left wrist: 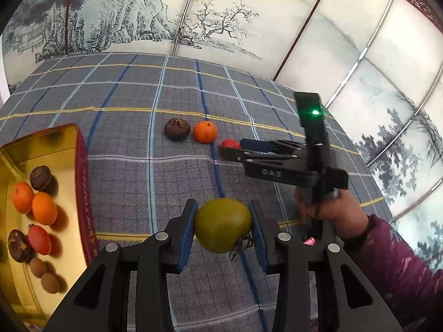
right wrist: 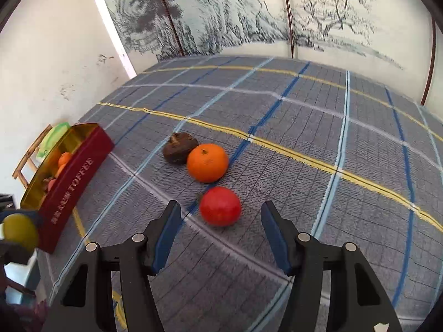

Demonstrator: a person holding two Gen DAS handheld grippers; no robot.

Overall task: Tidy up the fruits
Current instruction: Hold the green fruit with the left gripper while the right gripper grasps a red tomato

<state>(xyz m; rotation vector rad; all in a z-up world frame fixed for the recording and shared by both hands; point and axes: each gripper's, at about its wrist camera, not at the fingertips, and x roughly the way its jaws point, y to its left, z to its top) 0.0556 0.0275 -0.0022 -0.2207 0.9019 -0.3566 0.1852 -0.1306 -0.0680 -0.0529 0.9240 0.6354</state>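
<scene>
My left gripper (left wrist: 223,225) is shut on a green tomato (left wrist: 223,225) and holds it above the plaid cloth, right of the gold tin (left wrist: 70,149). The tin holds oranges, a red tomato and several brown fruits. My right gripper (right wrist: 220,215) is open, its jaws on either side of a red tomato (right wrist: 220,206) that lies on the cloth. Just beyond it lie an orange (right wrist: 207,162) and a dark brown fruit (right wrist: 179,147). The right gripper (left wrist: 232,149) also shows in the left wrist view, at the red tomato (left wrist: 230,143).
The table carries a grey plaid cloth (right wrist: 304,127). The red side of the tin (right wrist: 73,191) reads TOFFEE. A painted folding screen (left wrist: 221,22) stands behind the table. A wooden chair (right wrist: 27,160) stands at the far left by the white wall.
</scene>
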